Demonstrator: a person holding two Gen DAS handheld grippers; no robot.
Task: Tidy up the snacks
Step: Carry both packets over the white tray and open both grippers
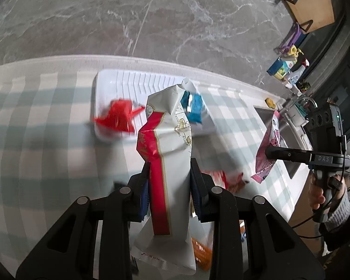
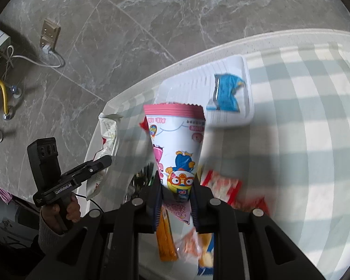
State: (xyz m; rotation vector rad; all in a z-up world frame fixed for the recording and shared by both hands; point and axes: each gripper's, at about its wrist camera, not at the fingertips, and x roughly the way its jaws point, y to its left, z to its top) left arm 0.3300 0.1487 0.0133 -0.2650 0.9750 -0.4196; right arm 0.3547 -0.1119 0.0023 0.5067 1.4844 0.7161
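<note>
Firmly between left tool (image 1: 170,182) pads: white-and-red snack bag (image 1: 167,140)

Soft, even daylight is seen in both views. The checked surface (image 1: 46,140) and loose packets are smeared by motion blur; fisheye edges are bent and darkly vignetted.

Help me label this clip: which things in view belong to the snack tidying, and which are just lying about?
Belongs to the job:
- white and red packet, held in left gripper
- cartoon packet, held in right gripper
- white tray
- blue packet and red packet in the tray
- loose snacks on the table

Lying about:
- cleaning bottles
- wall socket
</note>
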